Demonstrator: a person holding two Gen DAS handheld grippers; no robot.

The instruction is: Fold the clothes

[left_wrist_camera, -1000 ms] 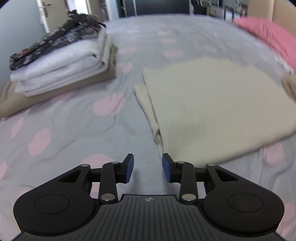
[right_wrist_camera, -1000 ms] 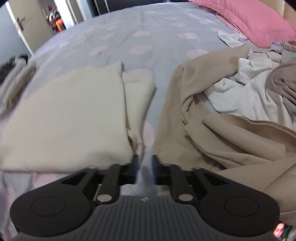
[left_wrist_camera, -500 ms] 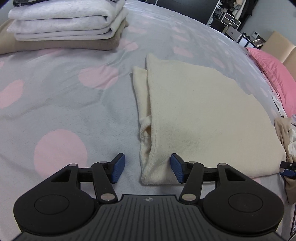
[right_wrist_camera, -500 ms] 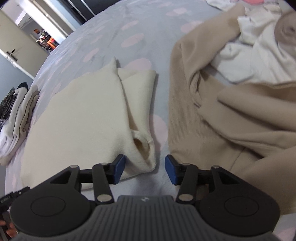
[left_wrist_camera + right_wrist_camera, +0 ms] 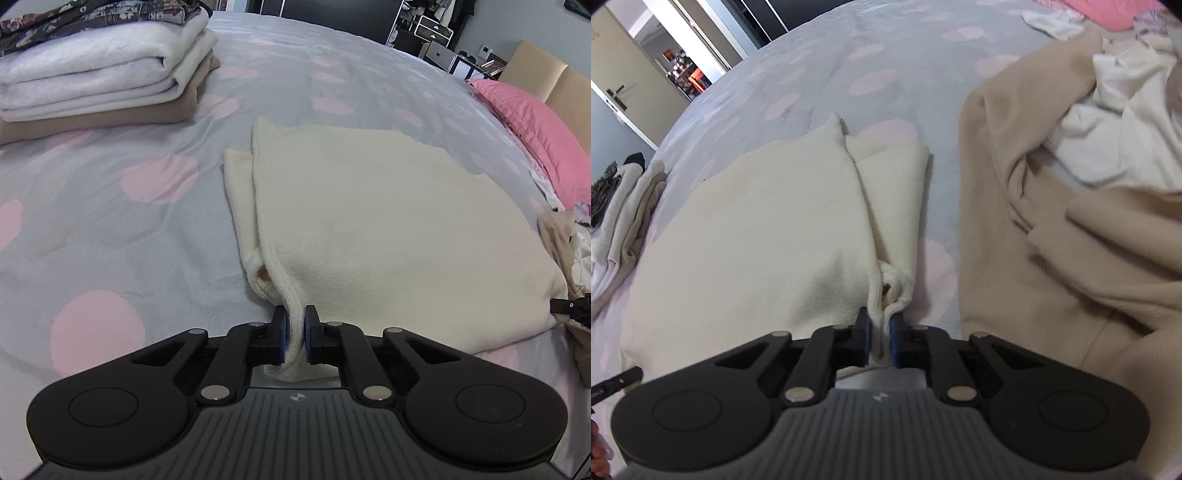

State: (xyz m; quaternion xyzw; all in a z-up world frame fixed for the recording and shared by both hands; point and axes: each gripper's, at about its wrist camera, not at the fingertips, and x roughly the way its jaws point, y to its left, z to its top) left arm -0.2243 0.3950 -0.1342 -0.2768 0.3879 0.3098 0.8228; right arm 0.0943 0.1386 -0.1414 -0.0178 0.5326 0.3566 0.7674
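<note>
Pinching cream garment (image 5: 369,221) near corners: left gripper (image 5: 294,334), right gripper (image 5: 880,338).

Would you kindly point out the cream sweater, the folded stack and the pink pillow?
cream sweater (image 5: 388,229), left wrist view, flat top panel.
folded stack (image 5: 96,70), left wrist view, grey top fold.
pink pillow (image 5: 535,122), left wrist view, upper face.

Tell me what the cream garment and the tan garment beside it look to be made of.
Cream garment: likely a soft knit or fleece, matte, with a fuzzy nap and ribbed hem at the jaws. Tan garment: apparently a fine rib knit, matte, showing narrow parallel ridges. Exact fibres cannot be told.
</note>
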